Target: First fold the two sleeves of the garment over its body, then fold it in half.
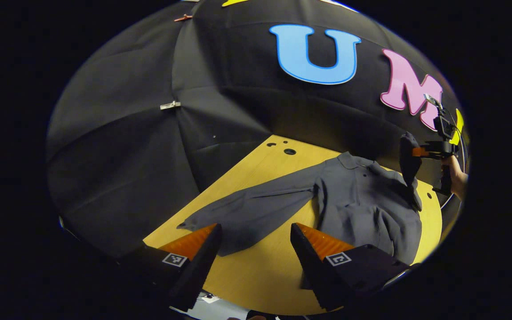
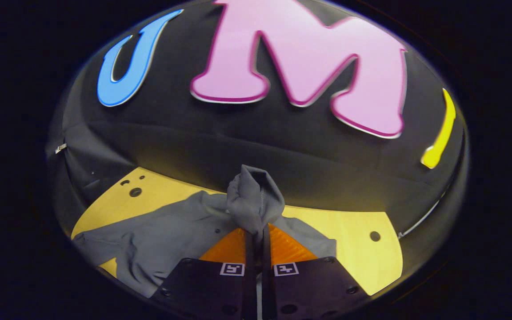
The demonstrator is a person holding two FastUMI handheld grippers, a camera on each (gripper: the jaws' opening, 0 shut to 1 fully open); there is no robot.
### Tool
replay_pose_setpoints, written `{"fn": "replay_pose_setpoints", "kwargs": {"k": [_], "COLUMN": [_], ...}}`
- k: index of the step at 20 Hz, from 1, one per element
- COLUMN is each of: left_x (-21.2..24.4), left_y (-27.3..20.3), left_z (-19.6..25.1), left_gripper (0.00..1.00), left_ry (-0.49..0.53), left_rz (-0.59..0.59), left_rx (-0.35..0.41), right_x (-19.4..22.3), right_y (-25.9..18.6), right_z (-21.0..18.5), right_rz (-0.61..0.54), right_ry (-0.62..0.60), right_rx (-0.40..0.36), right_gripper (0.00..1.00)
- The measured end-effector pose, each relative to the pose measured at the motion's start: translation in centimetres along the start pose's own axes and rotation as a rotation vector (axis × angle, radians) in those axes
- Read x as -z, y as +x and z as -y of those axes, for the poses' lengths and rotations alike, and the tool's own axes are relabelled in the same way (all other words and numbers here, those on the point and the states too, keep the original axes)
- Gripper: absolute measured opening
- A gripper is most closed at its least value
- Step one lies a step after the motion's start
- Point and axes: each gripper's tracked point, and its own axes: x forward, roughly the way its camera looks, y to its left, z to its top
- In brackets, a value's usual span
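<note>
Table (image 1: 256,271): yellow wood top with small holes at its far edge. Shirt (image 1: 362,209): grey, lying flat on the table; left gripper view shows one sleeve (image 1: 247,213) stretched out flat toward the left gripper (image 1: 256,238), whose fingers stand apart just above its cuff. Right gripper (image 2: 256,238): fingers clamped together on the other sleeve (image 2: 254,202), its bunched cuff lifted off the table; left gripper view shows this from afar, with the holding hand (image 1: 456,178).
</note>
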Motion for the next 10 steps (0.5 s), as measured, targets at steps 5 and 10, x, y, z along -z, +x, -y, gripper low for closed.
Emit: {"fn": "replay_pose_setpoints", "kwargs": {"k": [5,10], "left_x": [0.6,1.4], "left_y": [-0.5,-1.2], "left_z": [-3.6,-6.8], "left_gripper": [0.97,0.97], "left_ry": [-0.048,-0.075], "left_rz": [-0.017,-0.026], "left_rx": [-0.081,-0.161], "right_x": [1.2,3.7], "right_y": [3.1,5.1], "right_z": [-9.5,-17.5], "right_rz": [-0.033,-0.093], "right_ry": [-0.034,-0.07], "right_rx": [-0.118,-0.209], "right_gripper": [0.09,0.09]}}
